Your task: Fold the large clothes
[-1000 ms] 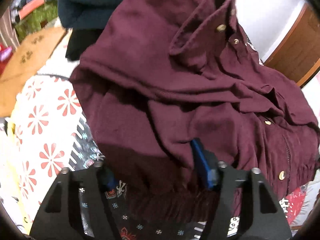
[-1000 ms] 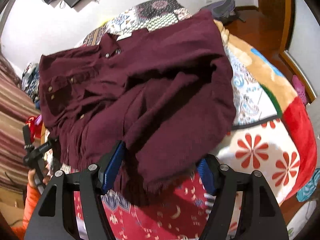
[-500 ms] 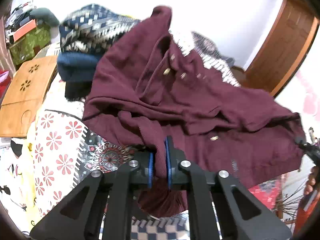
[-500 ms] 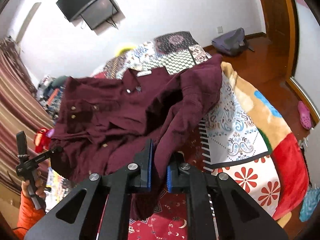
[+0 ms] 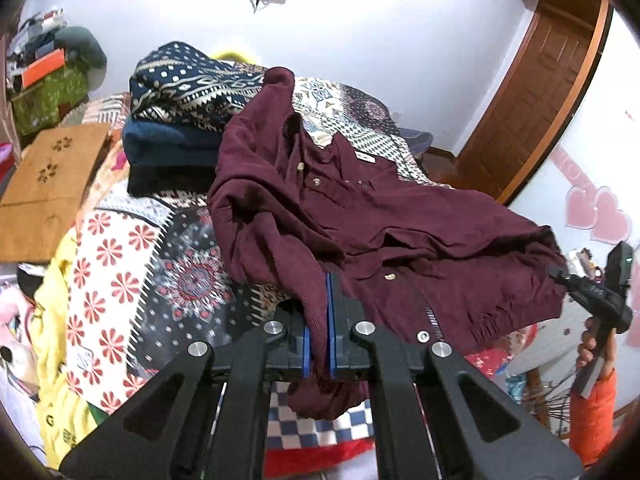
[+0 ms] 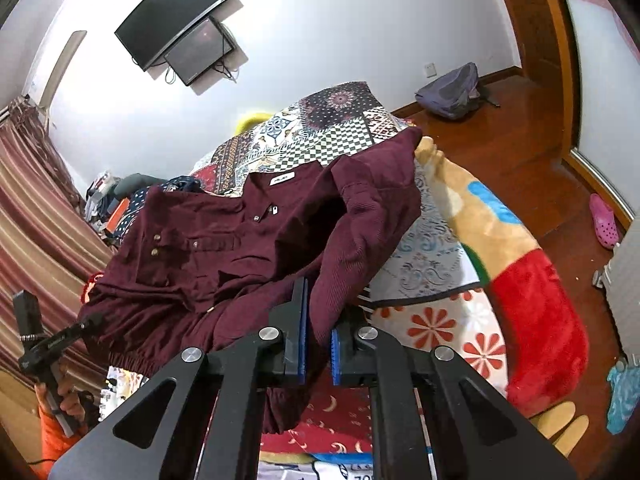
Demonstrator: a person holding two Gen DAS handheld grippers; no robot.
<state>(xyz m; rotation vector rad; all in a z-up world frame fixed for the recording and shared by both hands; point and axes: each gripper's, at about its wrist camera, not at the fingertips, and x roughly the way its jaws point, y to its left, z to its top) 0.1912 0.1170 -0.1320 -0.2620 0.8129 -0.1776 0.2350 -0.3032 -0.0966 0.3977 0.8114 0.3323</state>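
Note:
A dark red button-up jacket (image 5: pixel 360 232) lies rumpled over the patchwork bedspread (image 5: pixel 168 280), collar and white label toward the far wall. My left gripper (image 5: pixel 318 316) is shut on a sleeve of it, the cuff hanging below the blue pads. In the right wrist view the same jacket (image 6: pixel 224 248) spreads leftward, and my right gripper (image 6: pixel 318 320) is shut on the other sleeve, which drapes down between the pads. Each view shows the opposite gripper at the jacket's far hem, held by a hand in an orange sleeve (image 5: pixel 592 404).
Folded patterned and blue clothes (image 5: pixel 180 112) are stacked at the bed's far left beside a brown folding table (image 5: pixel 48 184). A wooden door (image 5: pixel 532 92) stands right. The bed's right edge drops to a wood floor (image 6: pixel 520 128) with a grey backpack (image 6: pixel 452 92) and pink slipper (image 6: pixel 604 220).
Both grippers went from open around the sleeves to shut on them. Both have since risen and pulled back, lifting the sleeves off the bed and bringing more of the room into view.

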